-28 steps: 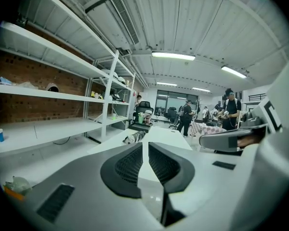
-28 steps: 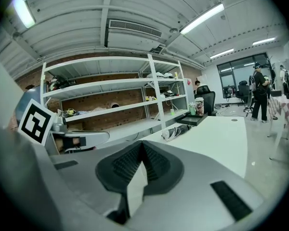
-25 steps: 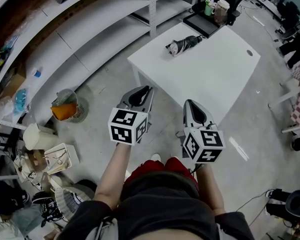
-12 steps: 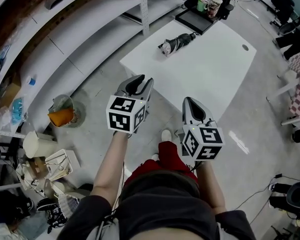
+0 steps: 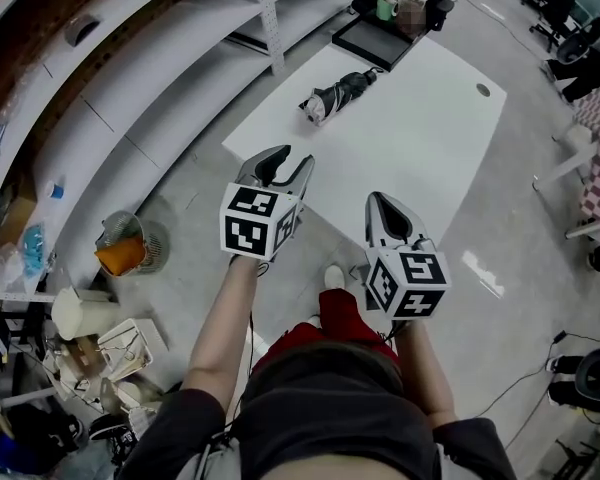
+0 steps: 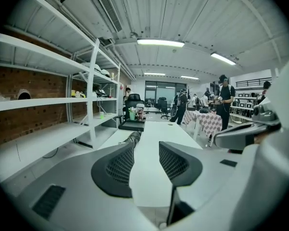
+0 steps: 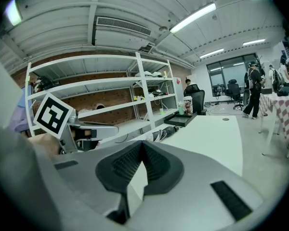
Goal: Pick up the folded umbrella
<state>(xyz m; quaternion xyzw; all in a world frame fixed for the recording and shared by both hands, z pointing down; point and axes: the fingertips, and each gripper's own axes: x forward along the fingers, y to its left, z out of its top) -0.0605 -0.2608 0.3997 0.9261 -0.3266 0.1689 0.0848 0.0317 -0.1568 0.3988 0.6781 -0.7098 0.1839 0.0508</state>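
Folded umbrella (image 5: 335,95) lies on the white worktop (image 5: 425,143), well ahead of both hand-held grippers and in line with the left jaw of the left hand-held gripper (image 5: 285,158). That gripper's jaws have just been opening and stand partly apart, with nothing between them. The right hand-held gripper (image 5: 378,201) has its jaws closed together on nothing.

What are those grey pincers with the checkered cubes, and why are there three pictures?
A person holds a pincer tool with a marker cube, called a gripper, in each hand. One picture comes from a camera on the person's head, looking down; the others from cameras riding on each gripper. The left gripper has just been opening, with nothing between its jaws. The right gripper is shut and empty. Ahead, a folded umbrella lies on a white table, not yet reached.
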